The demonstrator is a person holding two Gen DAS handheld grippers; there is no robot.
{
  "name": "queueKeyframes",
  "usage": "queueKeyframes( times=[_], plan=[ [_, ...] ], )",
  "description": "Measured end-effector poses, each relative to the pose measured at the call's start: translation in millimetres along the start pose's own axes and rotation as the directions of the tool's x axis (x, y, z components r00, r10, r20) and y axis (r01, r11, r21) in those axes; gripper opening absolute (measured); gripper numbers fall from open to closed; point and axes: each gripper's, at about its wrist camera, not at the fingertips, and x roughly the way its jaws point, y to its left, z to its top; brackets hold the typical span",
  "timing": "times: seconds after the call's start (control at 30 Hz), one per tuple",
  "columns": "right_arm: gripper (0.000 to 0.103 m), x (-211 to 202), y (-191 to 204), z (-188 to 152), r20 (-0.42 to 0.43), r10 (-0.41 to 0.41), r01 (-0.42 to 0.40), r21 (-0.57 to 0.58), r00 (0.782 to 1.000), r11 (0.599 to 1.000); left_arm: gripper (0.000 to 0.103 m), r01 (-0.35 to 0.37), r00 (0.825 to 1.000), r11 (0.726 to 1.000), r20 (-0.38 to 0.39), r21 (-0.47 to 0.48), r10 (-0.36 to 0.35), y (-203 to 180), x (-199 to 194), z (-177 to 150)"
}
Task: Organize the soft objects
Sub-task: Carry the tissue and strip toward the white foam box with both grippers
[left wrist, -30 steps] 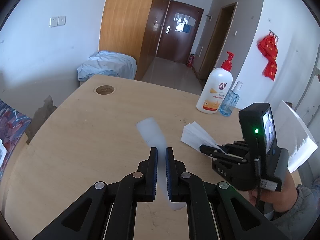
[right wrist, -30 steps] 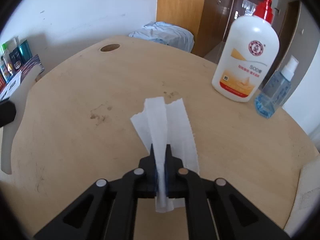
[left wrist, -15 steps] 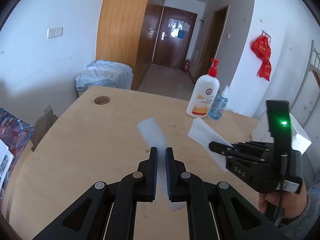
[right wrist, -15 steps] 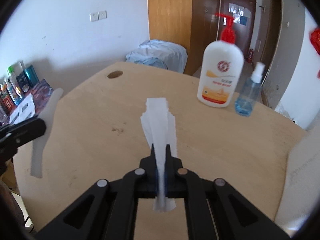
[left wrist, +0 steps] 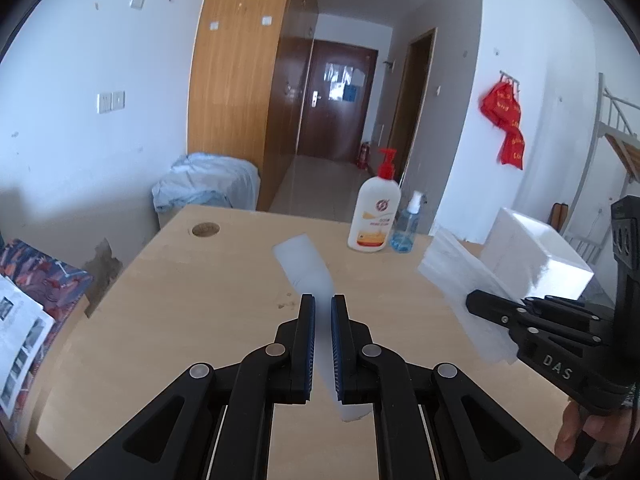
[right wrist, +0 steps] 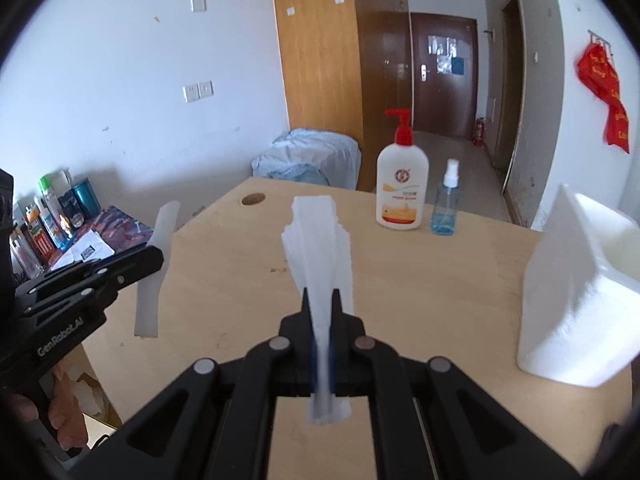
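The left gripper (left wrist: 323, 344) is pinching a white tissue (left wrist: 308, 264) between its blue pads, the sheet sticking out toward 12 o'clock and a short tail hanging toward 6. The right gripper (right wrist: 320, 332) is clamping fully shut on a folded tissue wad (right wrist: 320, 240), which is fanning upward in stepped layers, with a frayed end drooping below the fingers. Both pieces are hanging clear above the table (right wrist: 440, 280), and each gripper is showing in the other's view, out at 3 and at 9 o'clock. A white bin (right wrist: 576, 288) is standing at 3 o'clock in the right view, the likely drop spot. The paper is looking featherlight, limp and easy to tear: it is sagging under its own weight and would probably slip from a loose pinch. Judging by that, holding it near mid-length with a firm, flat grip is suiting it best, and any tugging between the two hands is risking a rip
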Motion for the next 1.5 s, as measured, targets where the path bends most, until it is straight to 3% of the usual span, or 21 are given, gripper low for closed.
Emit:
queueKeyframes(
  times=[0.43, 0.57, 0.87, 1.1, 1.27, 1.5],
  plan=[
    [0.006, -70, 18, -19, 0.157, -0.041, 0.041, 0.006, 0.987, 0.999, 0.008, -0.005, 0.995, 0.999, 0.102, 0.035, 0.001, -15, -65, -13],
    [0.006, -78, 23, -27, 0.167, -0.030, 0.027, 0.018, 0.986, 0.999, 0.008, -0.002, 0.992, 0.999, 0.122, 0.036, -0.002, -15, -81, -17],
    [0.006, -90, 27, -37, 0.210, -0.068, 0.059, 0.050, 0.975, 0.997, 0.008, 0.010, 0.992, 0.999, 0.125, 0.046, -0.016, -19, -87, -21],
    [0.006, -100, 14, -45, 0.224, -0.132, 0.113, 0.093, 0.966, 0.989, 0.008, 0.071, 0.991, 0.994, 0.111, 0.085, -0.081, -40, -76, -18],
    [0.006, -120, -10, -58, 0.236, -0.258, 0.221, 0.172, 0.937, 0.960, 0.008, 0.160, 0.980, 0.978, 0.098, 0.135, -0.174, -70, -64, -15],
    [0.006, -162, -39, -82, 0.236, -0.454, 0.382, 0.295, 0.859, 0.876, 0.008, 0.316, 0.942, 0.923, 0.049, 0.220, -0.333, -130, -50, -15]
  ],
)
